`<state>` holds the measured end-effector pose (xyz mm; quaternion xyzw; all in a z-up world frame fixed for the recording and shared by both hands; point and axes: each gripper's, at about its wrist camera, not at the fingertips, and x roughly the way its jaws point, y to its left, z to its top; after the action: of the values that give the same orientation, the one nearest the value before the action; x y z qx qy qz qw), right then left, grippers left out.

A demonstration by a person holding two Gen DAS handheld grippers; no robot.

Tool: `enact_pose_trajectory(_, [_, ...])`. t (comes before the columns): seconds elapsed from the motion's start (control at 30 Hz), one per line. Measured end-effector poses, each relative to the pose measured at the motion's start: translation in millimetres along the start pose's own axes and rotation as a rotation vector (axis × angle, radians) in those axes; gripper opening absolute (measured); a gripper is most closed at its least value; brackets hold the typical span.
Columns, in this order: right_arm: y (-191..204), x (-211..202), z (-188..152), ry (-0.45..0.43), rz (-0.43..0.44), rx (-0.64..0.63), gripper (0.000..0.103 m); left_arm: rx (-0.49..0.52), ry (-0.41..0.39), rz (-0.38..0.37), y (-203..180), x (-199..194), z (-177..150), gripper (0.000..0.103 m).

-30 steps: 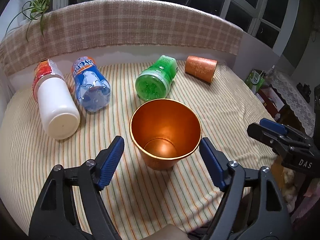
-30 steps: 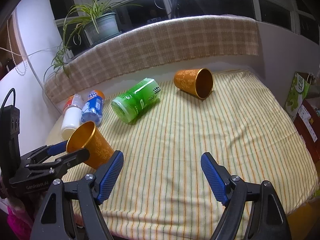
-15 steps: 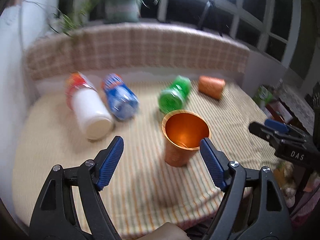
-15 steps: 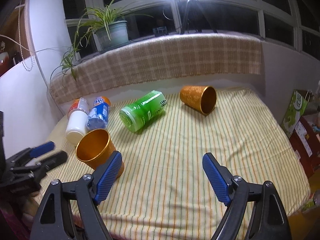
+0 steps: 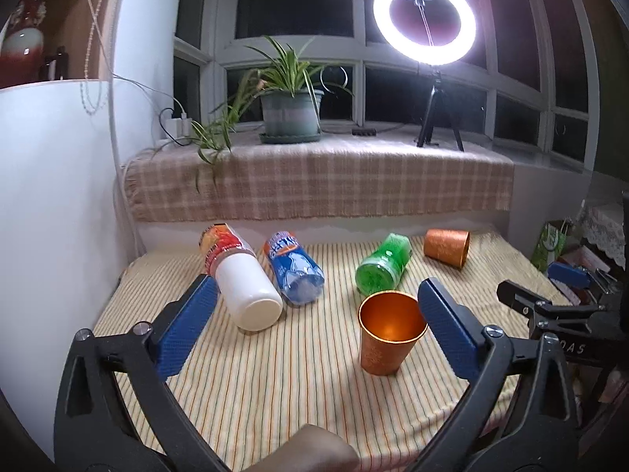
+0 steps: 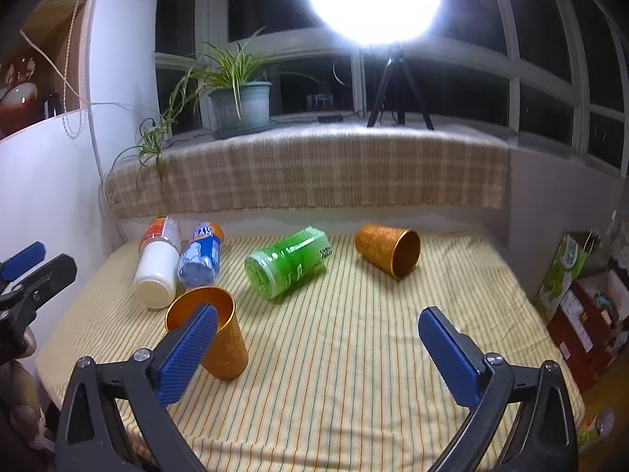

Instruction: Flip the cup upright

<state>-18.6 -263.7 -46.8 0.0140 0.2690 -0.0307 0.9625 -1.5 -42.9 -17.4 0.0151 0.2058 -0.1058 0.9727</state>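
One copper cup stands upright, mouth up, on the striped cloth at lower centre-right of the left wrist view; that flip appears complete. A second cup lies on its side in the upper right of the cloth in the right wrist view, mouth toward the lower right of the frame; if the task covers it, that work is outstanding. The left gripper is spread wide and empty, the upright cup just inside its right finger but apparently not touched. The right gripper is likewise spread and holds nothing. Also lying on the cloth: a white bottle, a blue bottle and a green bottle, all toppled, across the middle of the frame. Behind the surface runs a ledge under a plaid cover, carrying a potted plant and a lit ring light on a tripod, before dark windows.
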Motion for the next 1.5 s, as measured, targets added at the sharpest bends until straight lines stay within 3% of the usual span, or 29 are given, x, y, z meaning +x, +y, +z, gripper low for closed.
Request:
enact_pose_trajectory(0.4, [3.6,-3.4,-1.0,-0.017,-0.017,-0.018,0.103,-0.014,0.018,0.036,3.1,-2.0,-2.2,0.103])
enact_pose_trajectory(1.5, [2.4,4.6,-2.1,0.013,-0.014,-0.014,0.103,-0.017,0.025,0.043,5.2,-1.5,-2.2,0.103])
